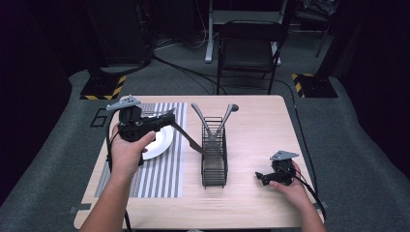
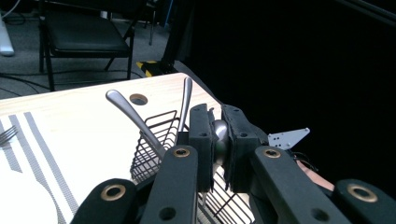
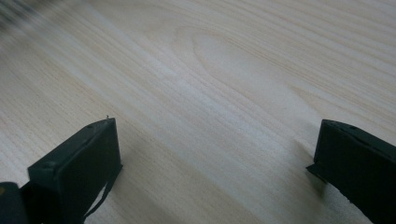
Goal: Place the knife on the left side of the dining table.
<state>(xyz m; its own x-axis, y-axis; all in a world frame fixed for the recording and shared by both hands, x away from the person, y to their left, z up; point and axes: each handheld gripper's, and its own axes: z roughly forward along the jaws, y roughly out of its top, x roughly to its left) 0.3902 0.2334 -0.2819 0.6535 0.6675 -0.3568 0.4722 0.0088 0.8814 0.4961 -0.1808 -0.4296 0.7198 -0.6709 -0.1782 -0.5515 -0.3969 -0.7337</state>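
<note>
My left hand point(image 1: 126, 153) holds my left gripper point(image 1: 167, 117) raised above the white plate point(image 1: 160, 143), which sits on the striped mat point(image 1: 167, 179) at the left of the wooden table point(image 1: 256, 140). The jaws of that gripper are clamped on a piece of cutlery point(image 1: 187, 138): from above, its long dark shaft slants down to the right from the jaws toward the wire basket point(image 1: 214, 162). In the left gripper view the rounded metal end of that piece point(image 2: 219, 140) is squeezed between the two pads, and I cannot tell whether it is a knife, a spoon or something else. At the far left edge of the same view, a fork point(image 2: 6, 136) lies on the mat beside the plate.

The basket stands in the middle of the table, just right of the mat. Two metal handles point(image 1: 216, 120) lean out of its far end, splayed apart in a V. Behind them there is a round hole point(image 1: 235, 107) in the tabletop.

Towards the right edge, well apart from the basket, my right hand point(image 1: 292, 186) rests my right gripper point(image 1: 261, 177) low on the bare wood. Its jaws stand wide apart with nothing between them, just wood grain beneath.

Beyond the table, a dark chair point(image 1: 249, 48) stands on the grey floor.
</note>
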